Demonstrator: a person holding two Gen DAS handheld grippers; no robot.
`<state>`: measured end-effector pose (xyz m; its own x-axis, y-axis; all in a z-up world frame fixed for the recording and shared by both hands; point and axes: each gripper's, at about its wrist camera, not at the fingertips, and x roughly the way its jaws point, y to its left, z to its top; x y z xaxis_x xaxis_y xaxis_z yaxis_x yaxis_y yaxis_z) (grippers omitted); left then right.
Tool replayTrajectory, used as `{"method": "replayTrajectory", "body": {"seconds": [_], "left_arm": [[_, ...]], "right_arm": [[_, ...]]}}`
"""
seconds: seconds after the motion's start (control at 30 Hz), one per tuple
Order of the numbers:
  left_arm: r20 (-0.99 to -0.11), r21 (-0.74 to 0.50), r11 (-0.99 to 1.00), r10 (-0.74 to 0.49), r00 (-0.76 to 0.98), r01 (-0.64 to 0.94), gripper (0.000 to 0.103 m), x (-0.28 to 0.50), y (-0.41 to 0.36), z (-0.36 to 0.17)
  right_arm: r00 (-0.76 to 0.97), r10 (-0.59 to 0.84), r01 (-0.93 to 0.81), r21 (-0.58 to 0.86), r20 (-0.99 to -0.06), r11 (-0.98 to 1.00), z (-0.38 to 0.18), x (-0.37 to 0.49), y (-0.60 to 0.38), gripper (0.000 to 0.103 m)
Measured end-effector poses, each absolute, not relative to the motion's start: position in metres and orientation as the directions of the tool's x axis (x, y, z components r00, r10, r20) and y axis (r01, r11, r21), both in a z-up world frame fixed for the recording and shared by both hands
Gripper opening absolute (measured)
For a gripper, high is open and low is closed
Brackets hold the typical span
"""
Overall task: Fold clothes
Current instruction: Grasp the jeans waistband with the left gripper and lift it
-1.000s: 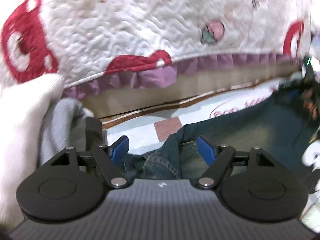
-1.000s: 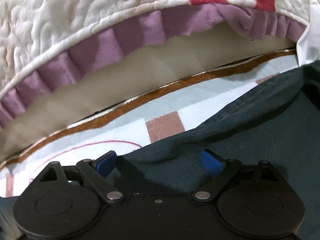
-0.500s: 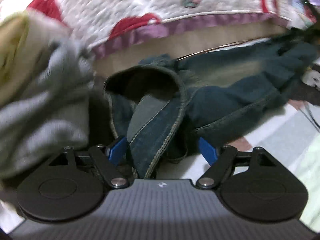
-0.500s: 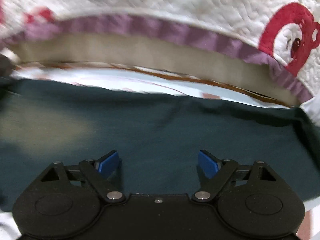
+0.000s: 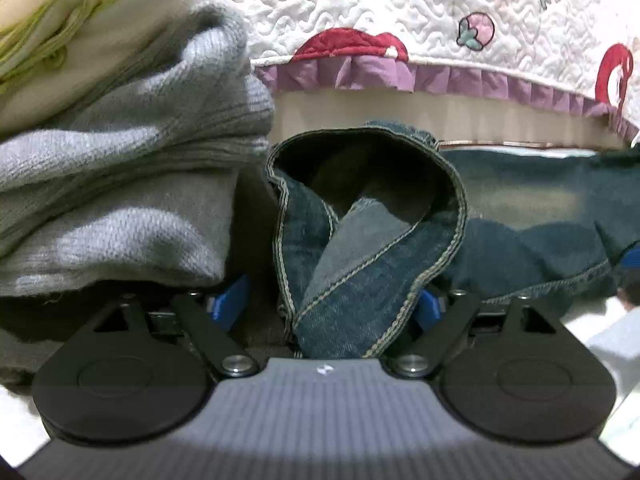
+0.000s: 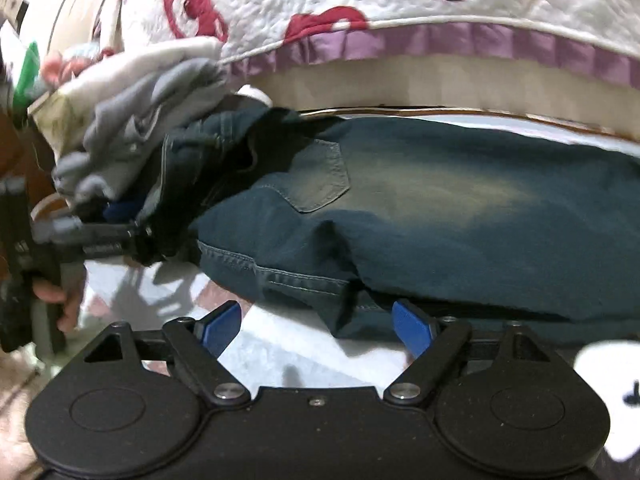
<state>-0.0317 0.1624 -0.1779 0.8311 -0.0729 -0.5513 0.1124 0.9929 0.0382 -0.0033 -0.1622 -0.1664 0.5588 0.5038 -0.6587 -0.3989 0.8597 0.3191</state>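
Note:
Dark blue jeans (image 6: 440,208) lie flat on the patterned mat, back pocket up. Their waistband end (image 5: 360,264) is bunched and stands open right in front of my left gripper (image 5: 328,300), whose blue pads are spread wide with the denim fold lying loosely between them. My right gripper (image 6: 318,326) is open and empty at the near hem of the jeans, just short of the cloth. The left gripper also shows in the right wrist view (image 6: 100,236) at the waistband.
A pile of folded grey knitwear (image 5: 120,184) with a cream garment (image 5: 60,32) on top sits left of the waistband. A quilted white cover with a purple frill (image 5: 440,76) hangs behind. The patterned mat (image 6: 280,356) lies under everything.
Both grippers have pulled back from the jeans and turned. The left one now faces the open waistband beside the grey pile; the right one has backed off the cloth to its near edge.

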Motion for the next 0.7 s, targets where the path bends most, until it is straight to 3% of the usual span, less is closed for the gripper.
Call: {"method": "replayTrajectory", "body": {"seconds": [0.1,0.27,0.37,0.43,0.47,0.5,0.53,0.6,0.7], "left_arm": [[-0.552,-0.033,0.990,-0.130,0.823,0.135,0.056,-0.029,0.169,-0.177],[-0.548,-0.121,0.985,-0.171,0.819,0.125,0.055,-0.027,0.178,-0.180],[-0.541,-0.176,0.976,-0.206,0.816,0.130,0.063,-0.025,0.182,-0.183],[-0.537,-0.195,0.971,-0.226,0.813,0.141,0.067,-0.023,0.182,-0.186],[-0.536,-0.193,0.970,-0.232,0.812,0.150,0.067,-0.022,0.181,-0.187],[-0.535,-0.191,0.969,-0.238,0.810,0.158,0.066,-0.021,0.180,-0.188],[-0.534,-0.189,0.968,-0.244,0.809,0.167,0.065,-0.020,0.179,-0.189],[-0.539,-0.208,0.962,-0.262,0.800,0.175,0.037,-0.024,0.180,-0.177],[-0.546,-0.238,0.953,-0.289,0.786,0.186,0.025,-0.031,0.183,-0.159]], "right_arm": [[0.558,0.511,-0.374,0.352,-0.654,0.858,-0.175,0.001,-0.160,0.086],[0.554,0.562,-0.328,0.460,-0.615,0.825,-0.194,0.020,-0.155,0.087],[0.597,0.558,-0.317,0.469,-0.577,0.824,-0.201,0.027,-0.150,0.088],[0.629,0.531,-0.326,0.428,-0.568,0.843,-0.205,0.029,-0.143,0.082],[0.646,0.509,-0.328,0.394,-0.569,0.858,-0.206,0.030,-0.139,0.070],[0.642,0.525,-0.341,0.405,-0.559,0.848,-0.207,0.031,-0.138,0.036],[0.633,0.545,-0.329,0.446,-0.550,0.832,-0.205,0.032,-0.140,0.024],[0.633,0.586,-0.305,0.533,-0.506,0.789,-0.196,0.028,-0.150,0.017],[0.651,0.639,-0.304,0.630,-0.410,0.715,-0.166,0.009,-0.177,0.015]]}}
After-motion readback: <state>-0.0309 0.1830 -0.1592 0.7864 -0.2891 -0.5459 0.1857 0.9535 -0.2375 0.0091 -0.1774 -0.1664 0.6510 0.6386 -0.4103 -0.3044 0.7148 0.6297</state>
